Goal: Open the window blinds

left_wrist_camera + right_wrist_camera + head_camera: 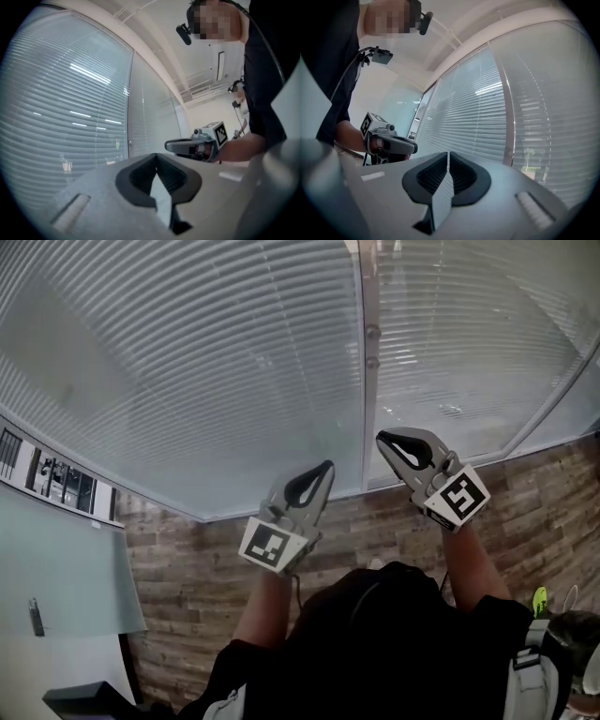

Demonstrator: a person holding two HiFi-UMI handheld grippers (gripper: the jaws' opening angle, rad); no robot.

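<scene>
Approach step. I hold the left gripper [323, 470] and right gripper [382, 440] short of the blinds [187, 362], whose slats are shut across the window. Both sets of fingers are together, empty. Next: reach the control, probably the knobs [372, 333] on the frame post [367, 409], and part the fingers.

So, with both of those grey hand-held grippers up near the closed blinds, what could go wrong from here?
Both the left gripper and right gripper are shut and empty near the white slatted window blinds; pushed forward like that, their tips could jab the slats. The two small round knobs on the pale vertical frame post look tiny, so a grip there might slip off. No cord or wand shows, so the wrong part may get pulled.
</scene>
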